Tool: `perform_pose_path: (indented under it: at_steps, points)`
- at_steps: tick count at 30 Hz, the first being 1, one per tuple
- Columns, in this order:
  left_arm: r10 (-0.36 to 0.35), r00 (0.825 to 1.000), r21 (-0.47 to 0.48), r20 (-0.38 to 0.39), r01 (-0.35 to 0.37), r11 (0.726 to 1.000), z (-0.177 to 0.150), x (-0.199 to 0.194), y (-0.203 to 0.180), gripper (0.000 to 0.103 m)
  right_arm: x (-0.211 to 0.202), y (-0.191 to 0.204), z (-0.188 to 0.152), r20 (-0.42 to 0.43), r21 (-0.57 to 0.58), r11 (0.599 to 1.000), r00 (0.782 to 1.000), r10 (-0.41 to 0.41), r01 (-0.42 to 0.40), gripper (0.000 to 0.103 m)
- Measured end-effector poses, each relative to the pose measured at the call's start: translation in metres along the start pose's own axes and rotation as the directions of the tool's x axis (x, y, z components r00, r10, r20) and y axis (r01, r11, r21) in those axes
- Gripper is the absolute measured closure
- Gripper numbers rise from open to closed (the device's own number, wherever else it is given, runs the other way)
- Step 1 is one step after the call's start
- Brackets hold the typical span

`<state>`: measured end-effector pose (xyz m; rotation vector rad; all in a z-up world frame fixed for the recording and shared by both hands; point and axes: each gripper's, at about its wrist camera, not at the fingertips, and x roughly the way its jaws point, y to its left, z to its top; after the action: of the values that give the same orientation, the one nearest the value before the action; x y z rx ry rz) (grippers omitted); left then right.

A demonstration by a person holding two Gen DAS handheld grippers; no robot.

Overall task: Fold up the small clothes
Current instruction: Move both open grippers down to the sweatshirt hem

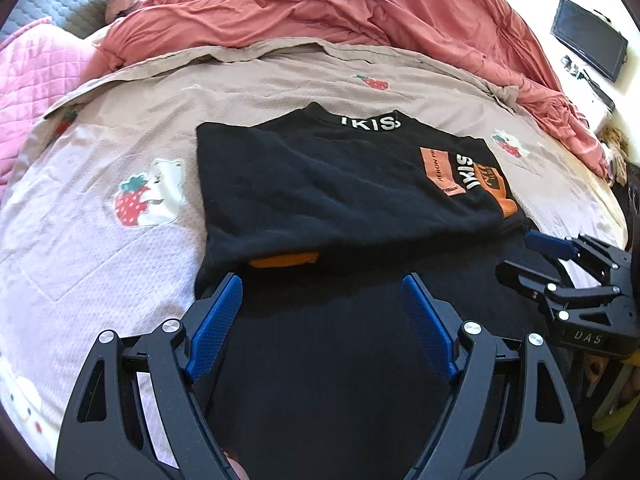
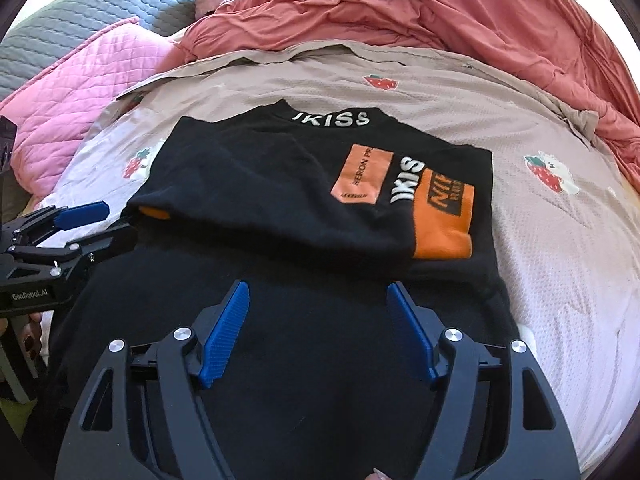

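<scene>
The black top (image 1: pixel 352 184) lies flat on the bed, on a beige sheet (image 1: pixel 120 280) printed with strawberries, its collar pointing away toward the heaped red duvet (image 1: pixel 360 12). It looks to be partway folded: both sleeves seem to be tucked in across the body, giving a tidy rectangle with straight sides, and an orange patch (image 1: pixel 284 259) peeks out from under the near edge of the folded layer. The lower part of the garment reaches toward the person and has not yet been brought up, so I'd judge at least one fold, hem to collar, remains.

The left claw (image 1: pixel 322 304) hovers over that lower part with its blue pads spread wide and nothing between them. The right claw (image 2: pixel 318 312) is likewise spread and empty above the same dark cloth, just short of the folded edge; neither is pinching fabric.

Writing is plentiful. The collar reads "IKISS" in white, and the same letters run along the folded sleeve. An orange label beside it shows "HERON PR", the rest cut off, and a larger orange block carries dark letters starting "NI", too creased to finish. One claw body is marked "GenRobot.AI", the other "DAS"
</scene>
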<state>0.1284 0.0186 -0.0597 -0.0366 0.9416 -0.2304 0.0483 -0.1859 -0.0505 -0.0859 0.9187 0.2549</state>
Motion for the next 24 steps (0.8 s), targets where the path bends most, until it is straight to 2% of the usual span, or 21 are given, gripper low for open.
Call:
perform_pose_path:
  at_steps: [4,7,9,12,24]
  points:
    - [0.027,0.999,-0.006,0.020,-0.027,1.000,-0.004,-0.014,0.000,0.022,-0.008,0.003,-0.006,0.005,-0.009,1.000,1.000,-0.002,0.002,0.032]
    - [0.043,0.999,-0.023,0.026,-0.042,0.999,-0.007,-0.022,0.001,0.020,-0.017,0.000,-0.007,0.026,0.008,1.000,1.000,-0.007,0.006,0.019]
    - [0.043,0.999,-0.034,0.029,-0.042,0.999,-0.008,-0.027,0.001,0.012,-0.023,-0.003,-0.007,0.038,0.026,1.000,0.999,-0.013,0.012,0.012]
    - [0.048,0.998,-0.035,0.044,-0.046,0.998,-0.009,-0.036,-0.002,0.009,-0.031,-0.007,-0.007,0.049,0.042,0.999,0.999,-0.023,0.021,0.012]
    - [0.078,0.995,-0.032,0.062,-0.076,0.997,-0.020,-0.058,-0.006,0.009,-0.060,-0.020,-0.017,0.069,0.063,0.997,0.996,-0.050,0.046,0.012]
